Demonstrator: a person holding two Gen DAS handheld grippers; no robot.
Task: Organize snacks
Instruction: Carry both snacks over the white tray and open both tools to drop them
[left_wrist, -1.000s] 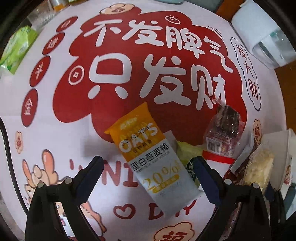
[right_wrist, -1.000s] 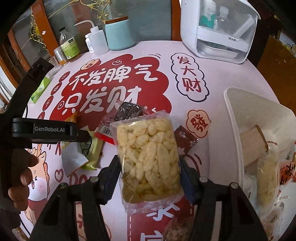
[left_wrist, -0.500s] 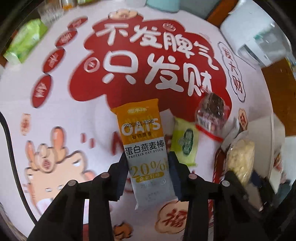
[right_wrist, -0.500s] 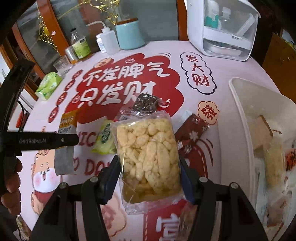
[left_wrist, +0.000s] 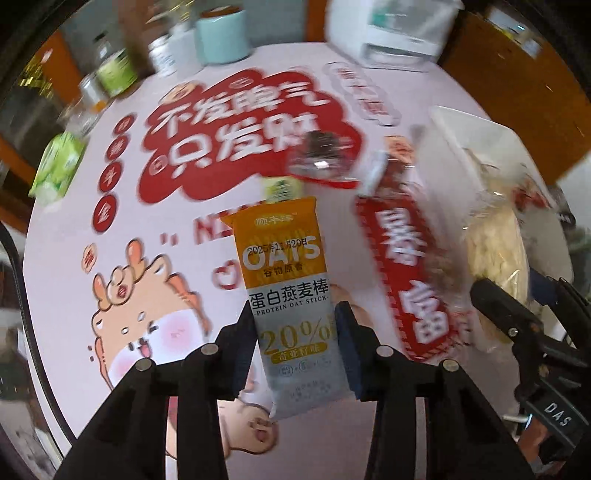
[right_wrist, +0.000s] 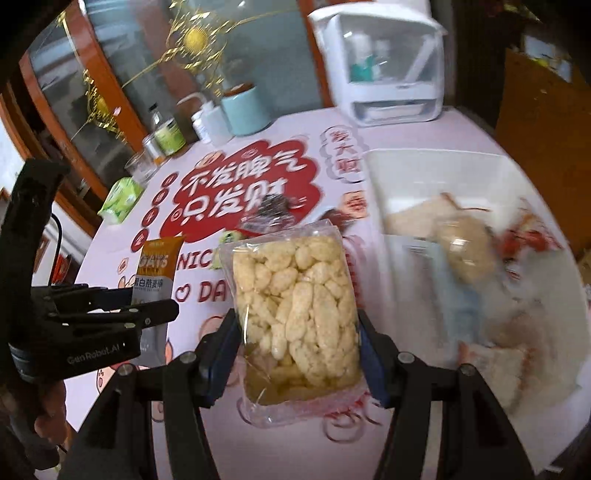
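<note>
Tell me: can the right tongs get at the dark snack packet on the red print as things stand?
Probably not: the right tongs are shut on the puffed rice bag, so the dark packet, lying uncovered beyond it, can't be gripped.

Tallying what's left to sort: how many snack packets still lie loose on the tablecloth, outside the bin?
3: dark clear-wrapped packet, green packet, dark red packet, clustered mid-table; others may be hidden.

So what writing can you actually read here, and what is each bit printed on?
Orange-and-grey oat bar wrapper: "OATS", "PROTEIN OAT STICK", "20%", "蛋白燕麦棒"; its bottom print is too small.
Pink printed tablecloth: "不发脾气 只发财".
Black left gripper body: "GenRobot.AI".
Black right gripper body: "DAS".
</note>
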